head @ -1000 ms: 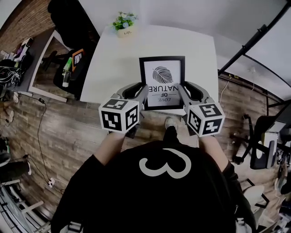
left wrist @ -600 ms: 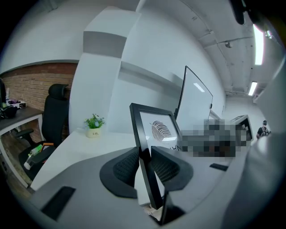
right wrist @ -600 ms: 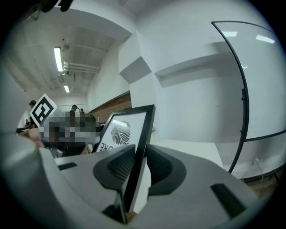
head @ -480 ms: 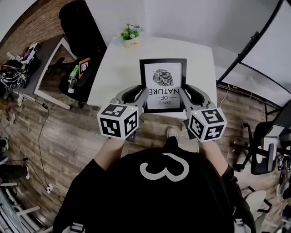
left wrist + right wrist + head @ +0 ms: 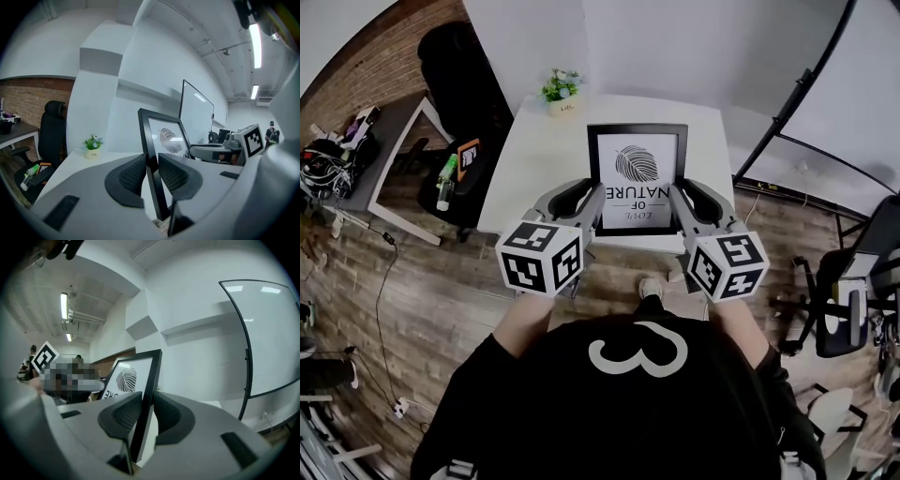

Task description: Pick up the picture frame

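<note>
Over the near edge of the smooth white desk point(image 5: 534, 159), a rectangular picture frame point(image 5: 637, 178) with a thin black border is held between two grippers. Its white print shows a dark feathery leaf above lettering. The left gripper point(image 5: 592, 199) pinches the frame's left border between ribbed dark pads point(image 5: 133, 174), and the right gripper point(image 5: 680, 199) clamps the right border the same way, its pads point(image 5: 123, 414) pressed on both faces. A small pale pot of green leaves point(image 5: 562, 89) stands at the desk's far edge.
</note>
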Tool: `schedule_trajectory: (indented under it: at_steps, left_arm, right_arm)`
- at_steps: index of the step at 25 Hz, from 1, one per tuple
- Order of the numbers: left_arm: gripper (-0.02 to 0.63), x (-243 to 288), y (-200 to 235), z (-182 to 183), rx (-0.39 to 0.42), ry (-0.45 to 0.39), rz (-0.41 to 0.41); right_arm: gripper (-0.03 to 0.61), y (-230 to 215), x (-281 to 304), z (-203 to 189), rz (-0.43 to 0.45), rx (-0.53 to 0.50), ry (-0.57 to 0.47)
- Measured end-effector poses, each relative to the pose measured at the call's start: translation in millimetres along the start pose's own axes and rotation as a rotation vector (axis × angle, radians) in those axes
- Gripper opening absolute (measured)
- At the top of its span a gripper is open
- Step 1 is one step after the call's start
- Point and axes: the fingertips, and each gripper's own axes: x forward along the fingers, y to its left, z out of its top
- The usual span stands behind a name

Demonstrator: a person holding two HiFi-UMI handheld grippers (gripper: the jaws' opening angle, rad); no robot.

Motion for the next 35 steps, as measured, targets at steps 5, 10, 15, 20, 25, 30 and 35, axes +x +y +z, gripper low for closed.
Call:
schedule_trajectory:
  at_steps: [5,10,15,20,25,30,35]
  left_arm:
    - [0.091,-2,-2,4,0.007,-0.017,-0.025]
    - [0.091,-1,-3,5,0.010,-0.016,-0.045]
    - [0.091,1,-1,4,0.012,-0.011,-0.052]
    - [0.089,3,-1,3,0.014,-0.005,-0.057]
    - [0.091,3,-2,2,0.014,-0.002,-0.062]
    - [0.091,4,1,1,0.008,0.000,-0.074]
    - [0.089,4,1,-4,0.001,0.014,-0.082]
  right_arm:
    - [0.091,3,-7,5,-0.027,-0.010,-0.024]
    - [0.091,2,-8,5,-0.043,-0.006,-0.025]
    - [0.091,2,-7,2,-0.048,0.000,-0.023]
    - [0.091,0,-7,2,-0.054,0.005,-0.021]
    - [0.090,1,-8,2,-0.058,0.008,-0.022]
    - [0.089,1,-6,0,-0.067,0.006,-0.017]
    - [0.089,3,-8,-7,-0.067,0.027,-0.002]
